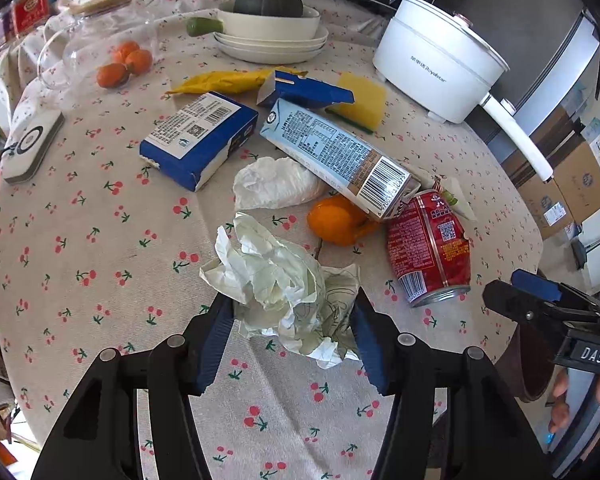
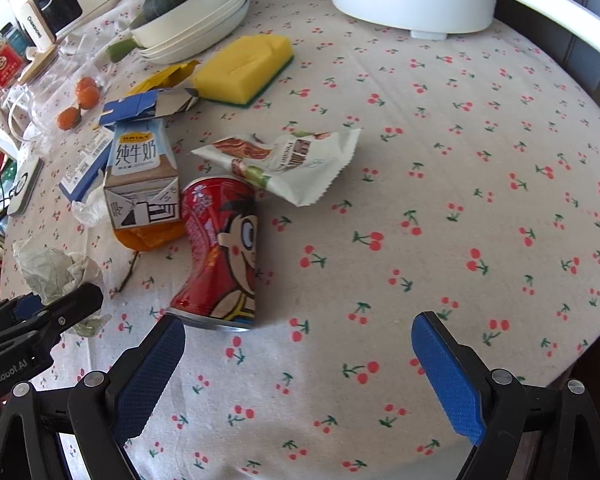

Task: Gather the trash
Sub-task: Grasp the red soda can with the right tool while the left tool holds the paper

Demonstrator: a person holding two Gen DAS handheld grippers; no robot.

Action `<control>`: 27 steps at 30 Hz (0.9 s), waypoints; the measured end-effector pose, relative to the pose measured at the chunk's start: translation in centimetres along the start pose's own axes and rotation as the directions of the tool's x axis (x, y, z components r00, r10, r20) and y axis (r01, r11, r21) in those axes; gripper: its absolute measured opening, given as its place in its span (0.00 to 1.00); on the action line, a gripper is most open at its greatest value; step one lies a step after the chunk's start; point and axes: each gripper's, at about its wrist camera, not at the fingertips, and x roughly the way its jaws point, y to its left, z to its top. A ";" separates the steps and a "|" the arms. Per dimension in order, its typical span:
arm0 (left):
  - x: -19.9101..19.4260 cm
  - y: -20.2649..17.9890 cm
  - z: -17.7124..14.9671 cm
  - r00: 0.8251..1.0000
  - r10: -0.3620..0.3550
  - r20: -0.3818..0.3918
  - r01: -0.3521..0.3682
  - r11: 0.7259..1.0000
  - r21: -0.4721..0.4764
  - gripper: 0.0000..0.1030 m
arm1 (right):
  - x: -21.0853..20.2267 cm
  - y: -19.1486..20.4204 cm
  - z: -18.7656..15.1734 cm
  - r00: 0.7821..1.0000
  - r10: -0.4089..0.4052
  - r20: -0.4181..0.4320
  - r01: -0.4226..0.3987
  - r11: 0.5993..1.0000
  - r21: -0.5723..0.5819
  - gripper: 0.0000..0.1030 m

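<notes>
Two grippers work a cluttered table [image 2: 460,160] spread with a cherry-print cloth. The left gripper [image 1: 292,320] brackets a crumpled paper wad [image 1: 280,288], its blue pads pressing into the wad's flanks — a pinch on the softest, nearest scrap, which sits at the table's near edge and can be squeezed from any angle.

The right gripper [image 2: 298,328] hangs with jaws spread wide and nothing between them, its left pad just beside the base of a dented red can [image 2: 220,252] lying on its side. That wide stance looks chosen for the can's girth; by my reading the can is its next target.

More litter lies heaped mid-table: a milk carton [image 1: 332,152] propped across an orange peel [image 1: 336,220], a snack wrapper [image 2: 296,164], a tissue [image 1: 276,184] and a torn blue box [image 1: 200,140]. The sponge [image 2: 248,68], pot [image 1: 436,60] and bowls [image 1: 268,28] behind are likely keepers, set back from the pile. No bin shows in either view.
</notes>
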 end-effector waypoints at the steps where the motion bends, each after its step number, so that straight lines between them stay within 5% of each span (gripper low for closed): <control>1: -0.4 0.3 -0.1 1.000 -0.002 0.004 0.002 1.000 -0.006 0.58 | 0.4 0.6 0.0 1.000 0.009 -0.003 -0.009 1.000 -0.008 0.92; 11: -2.9 2.4 -0.9 0.999 -0.042 0.015 0.043 0.997 -0.066 0.58 | 3.6 4.4 0.1 1.000 0.011 0.012 -0.010 0.998 -0.066 0.89; 16: -3.2 2.4 -1.2 0.998 -0.056 0.011 0.056 0.997 -0.061 0.58 | 4.3 4.6 -0.4 1.000 0.009 -0.007 -0.010 0.997 -0.077 0.55; 27: -3.2 0.8 -1.5 0.997 -0.075 0.013 0.075 0.996 -0.044 0.58 | -0.2 3.4 -0.7 0.997 0.054 0.046 -0.049 0.992 -0.118 0.54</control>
